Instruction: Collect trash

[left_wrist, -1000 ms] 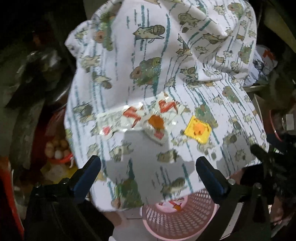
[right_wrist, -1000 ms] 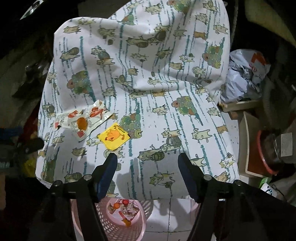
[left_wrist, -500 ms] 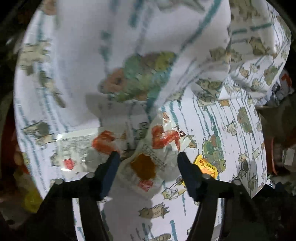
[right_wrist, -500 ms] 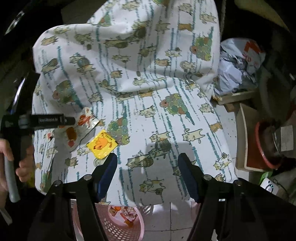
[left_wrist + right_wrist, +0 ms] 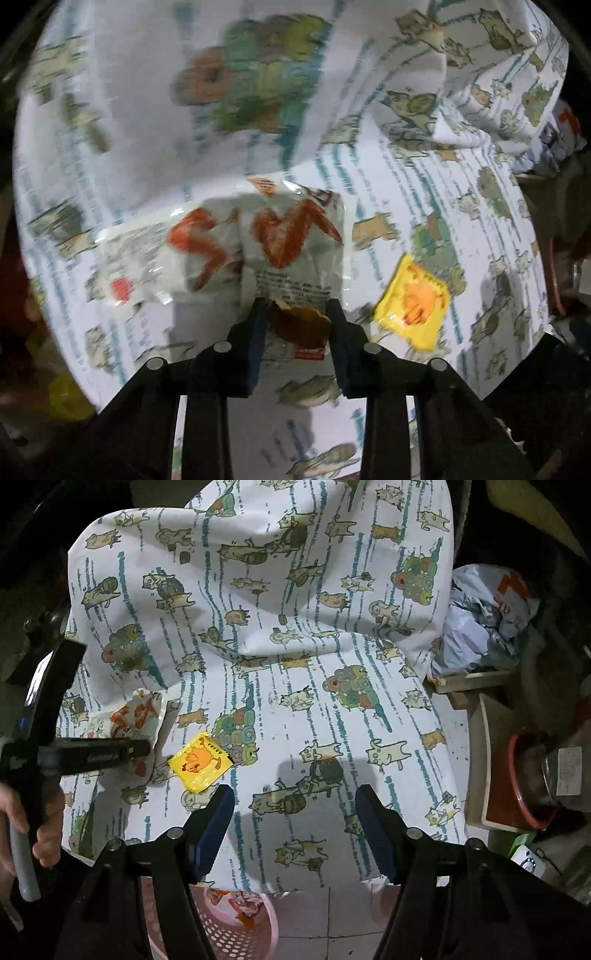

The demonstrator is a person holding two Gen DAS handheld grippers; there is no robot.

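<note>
Cat-print cloth | pink basket: wrappers inside | left gripper clamps snack wrapper | right gripper open

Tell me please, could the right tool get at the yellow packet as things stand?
Probably yes. The yellow packet lies flat and bare on the cloth, just ahead of the open right tool. The left tool works the wrapper beside it, apart.

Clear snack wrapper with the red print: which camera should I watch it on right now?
Left wrist view. The clear snack wrapper fills the centre there, its near end between the left tool, whose jaws have just been closing. In the right wrist view the wrapper is small at the left edge, partly hidden behind that tool.
</note>
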